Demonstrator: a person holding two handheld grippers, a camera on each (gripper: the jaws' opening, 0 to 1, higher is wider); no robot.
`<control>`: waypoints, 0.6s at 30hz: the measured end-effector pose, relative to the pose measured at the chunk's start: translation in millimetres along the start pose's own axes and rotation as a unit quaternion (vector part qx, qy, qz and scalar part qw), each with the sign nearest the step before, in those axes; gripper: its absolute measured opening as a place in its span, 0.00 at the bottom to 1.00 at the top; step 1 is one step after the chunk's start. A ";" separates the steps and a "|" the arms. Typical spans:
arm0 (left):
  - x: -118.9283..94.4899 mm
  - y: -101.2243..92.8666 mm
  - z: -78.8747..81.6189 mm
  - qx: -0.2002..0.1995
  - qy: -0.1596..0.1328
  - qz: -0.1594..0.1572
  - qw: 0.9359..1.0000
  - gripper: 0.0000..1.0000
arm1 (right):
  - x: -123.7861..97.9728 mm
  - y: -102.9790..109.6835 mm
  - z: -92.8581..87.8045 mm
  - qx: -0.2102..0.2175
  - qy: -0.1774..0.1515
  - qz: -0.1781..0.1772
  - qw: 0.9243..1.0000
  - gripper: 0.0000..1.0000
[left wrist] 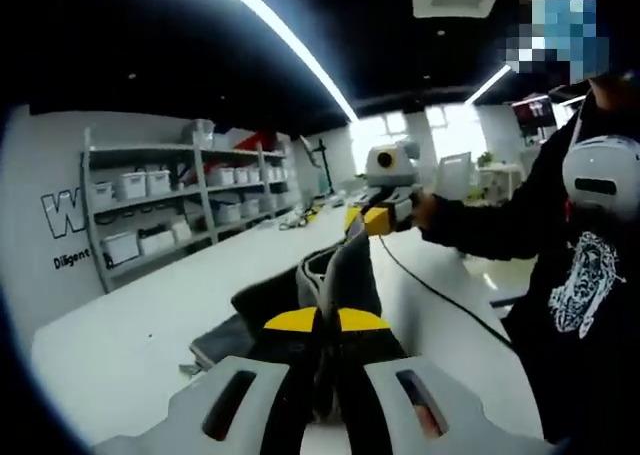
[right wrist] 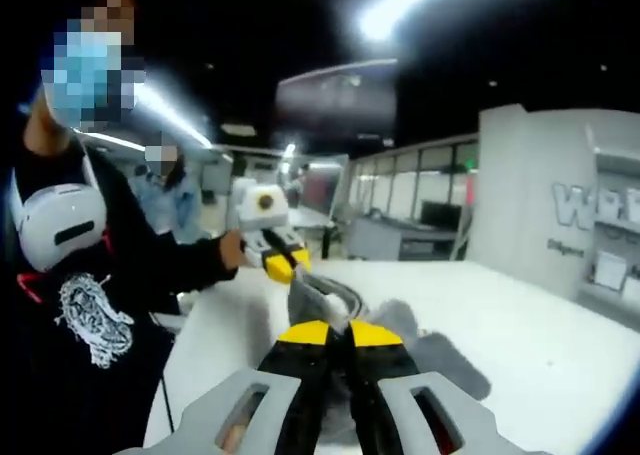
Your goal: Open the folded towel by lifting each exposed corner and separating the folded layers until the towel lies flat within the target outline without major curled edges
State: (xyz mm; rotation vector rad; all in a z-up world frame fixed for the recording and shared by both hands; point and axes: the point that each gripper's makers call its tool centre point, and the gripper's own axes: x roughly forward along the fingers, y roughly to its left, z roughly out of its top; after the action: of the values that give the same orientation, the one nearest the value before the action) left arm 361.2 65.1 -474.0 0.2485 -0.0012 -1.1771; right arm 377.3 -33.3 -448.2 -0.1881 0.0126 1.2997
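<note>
One grey towel (left wrist: 345,275) hangs in the air above the white table (left wrist: 120,345), stretched between both tools. Left gripper (left wrist: 320,320) is clamped on one edge, jaws closed; right gripper (right wrist: 335,330) likewise pinches the opposite end. Cloth judged light, limp and prone to sagging; best held at corners. Storage shelves (left wrist: 170,210) stand beyond the table.

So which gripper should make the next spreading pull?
Hard to call: left gripper and right gripper are both clamped on the towel, lifted between them above the table. Probably both, pulling apart.
</note>
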 end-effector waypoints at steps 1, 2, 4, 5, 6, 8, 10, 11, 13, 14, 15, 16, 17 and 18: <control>-0.1 -1.1 -0.3 0.001 0.001 -0.001 1.000 0.03 | -0.2 1.3 -0.2 -0.001 0.000 0.002 1.000 0.01; -0.5 -1.6 -0.3 0.002 0.002 -0.001 1.000 0.03 | -0.4 3.9 -0.7 -0.005 -0.001 0.007 1.000 0.01; -0.8 -2.9 -0.8 0.000 0.003 -0.003 1.000 0.03 | -1.1 8.9 -2.3 -0.012 0.001 0.015 1.000 0.01; -1.3 -2.2 -1.1 -0.001 0.004 -0.003 1.000 0.03 | -1.4 10.9 -3.0 -0.013 0.003 0.016 1.000 0.01; -1.6 -1.7 -1.3 -0.002 0.004 -0.002 1.000 0.03 | -2.2 12.8 -3.2 -0.010 0.002 0.017 1.000 0.00; -2.3 -3.8 -2.4 -0.009 0.003 -0.006 1.000 0.03 | -3.7 18.5 -3.6 -0.008 -0.002 0.021 1.000 0.00; -3.5 -5.1 -3.6 -0.010 0.002 -0.006 1.000 0.03 | -3.7 23.2 -4.5 -0.010 -0.004 0.022 1.000 0.00; -4.6 -5.6 -4.9 -0.011 0.003 -0.006 1.000 0.03 | -3.7 27.2 -5.6 -0.015 -0.005 0.023 1.000 0.00; -7.6 -7.6 -7.2 -0.010 0.002 -0.006 1.000 0.03 | -3.2 34.6 -7.0 -0.022 -0.005 0.025 0.999 0.00; -8.7 -8.5 -8.3 -0.010 0.003 -0.006 1.000 0.03 | -2.7 38.8 -8.0 -0.024 -0.003 0.026 0.999 0.00; -10.1 -9.7 -9.4 -0.009 0.004 -0.006 1.000 0.03 | -2.6 41.8 -9.2 -0.025 -0.001 0.027 0.999 0.00; -11.3 -11.2 -10.3 -0.008 0.004 -0.007 1.000 0.03 | -2.9 44.1 -10.1 -0.025 0.001 0.027 0.999 0.00; -12.8 -13.2 -11.0 -0.006 0.003 -0.008 1.000 0.03 | -3.4 45.6 -10.6 -0.025 0.001 0.028 0.999 0.00; -13.5 -14.4 -11.4 -0.004 0.002 -0.008 1.000 0.03 | -4.1 49.0 -11.2 -0.026 0.001 0.030 0.999 0.00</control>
State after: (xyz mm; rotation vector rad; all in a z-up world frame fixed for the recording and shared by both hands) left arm 344.3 74.5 -486.1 0.2439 0.0092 -1.1928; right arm 330.3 -26.4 -465.1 -0.2352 -0.0151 1.3603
